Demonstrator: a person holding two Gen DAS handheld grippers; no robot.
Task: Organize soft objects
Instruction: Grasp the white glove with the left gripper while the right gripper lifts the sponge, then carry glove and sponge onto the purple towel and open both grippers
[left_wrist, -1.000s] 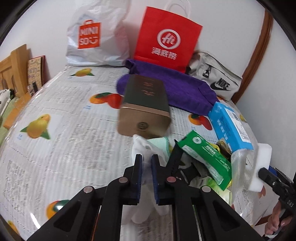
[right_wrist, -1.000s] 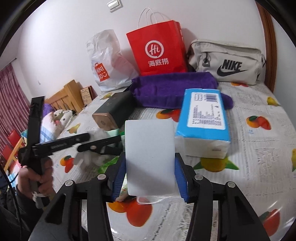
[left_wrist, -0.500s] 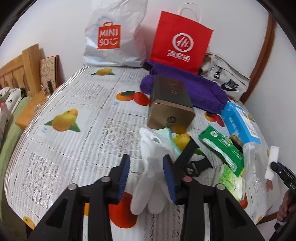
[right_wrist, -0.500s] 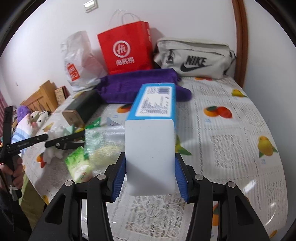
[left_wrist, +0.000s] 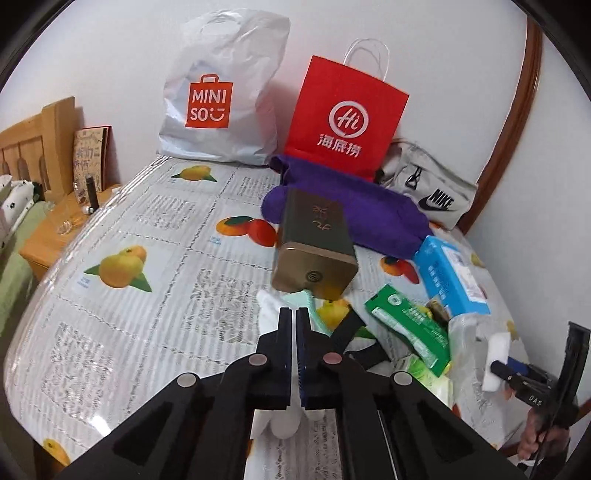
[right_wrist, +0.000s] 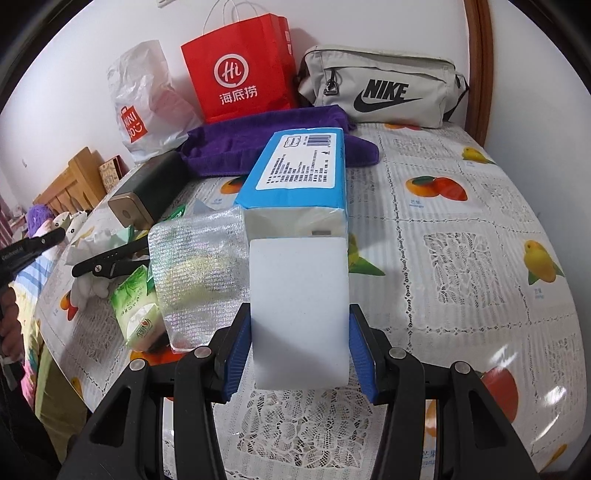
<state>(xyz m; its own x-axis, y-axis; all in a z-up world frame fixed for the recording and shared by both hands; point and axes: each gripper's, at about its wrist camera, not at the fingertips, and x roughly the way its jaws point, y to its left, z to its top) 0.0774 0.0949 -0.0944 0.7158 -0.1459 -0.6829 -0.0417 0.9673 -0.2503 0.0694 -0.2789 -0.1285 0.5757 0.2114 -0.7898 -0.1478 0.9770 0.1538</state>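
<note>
Left gripper (left_wrist: 294, 354) jaws, spread around the white fabric glove (left_wrist: 275, 424) half a second back, have just been closing and are now clamped on the glove, which pokes out above and below the pads at lower centre of the left view. Right gripper (right_wrist: 300, 350) unchanged: clenched on the white rectangular foam sponge (right_wrist: 299, 314), lower centre of the right view, now just in front of the blue-and-white tissue pack (right_wrist: 299, 177), closer than a second ago.

Counts:
- 2 grippers
- 1 glove, 1 sponge
- 1 blue tissue pack
- 1 gold-ended dark green tin box (left_wrist: 316, 240), lying on its side, centre of left view
- 1 purple folded towel (left_wrist: 354, 206) behind the tin
- 1 green-and-white wipes pack (left_wrist: 410, 328), right of centre
- 1 clear mesh-textured plastic pouch (right_wrist: 199, 273), left of the sponge
- 1 red paper bag (left_wrist: 343, 118), 1 white Miniso plastic bag (left_wrist: 221, 96), 1 beige Nike bag (right_wrist: 384, 88), all against the wall at the top

Surface: table with a white lace-print cover (left_wrist: 129, 295) with fruit pictures, under glossy film. White wall behind, wooden trim at upper right, wooden headboard (left_wrist: 33, 147) at the left edge.
</note>
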